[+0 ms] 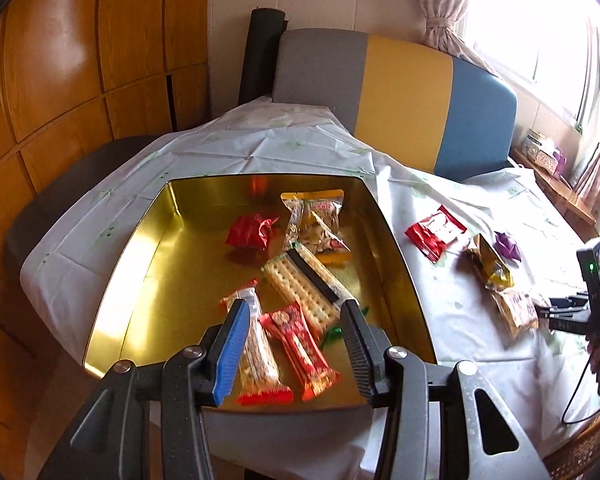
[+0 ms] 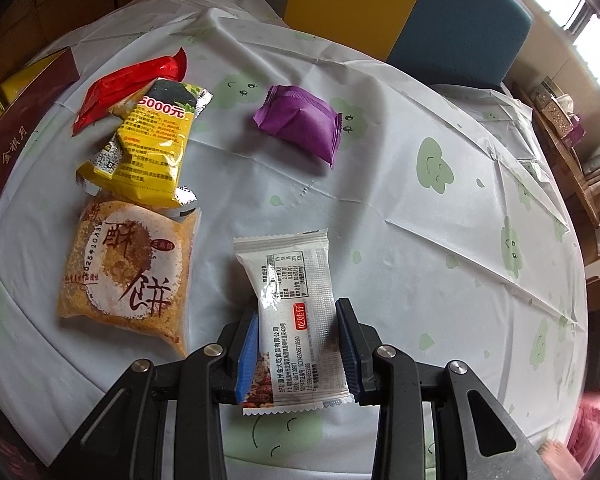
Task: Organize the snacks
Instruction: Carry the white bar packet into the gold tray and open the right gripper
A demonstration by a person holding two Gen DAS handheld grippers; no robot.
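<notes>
A gold tin on the tablecloth holds several snacks, among them a cracker pack, a red bar and a red wrapper. My left gripper hovers open over the tin's near end with nothing between its pads. In the right wrist view a white snack packet sits lengthwise between the fingers of my right gripper, and both pads press on its long edges. On the cloth to the left lie an orange cake pack, a yellow packet and a red packet; farther back lies a purple packet.
A dark red box stands at the table's left edge beside the tin. A grey, yellow and blue chair back rises behind the table. Wooden cabinets fill the left wall. A window with curtains is at the right.
</notes>
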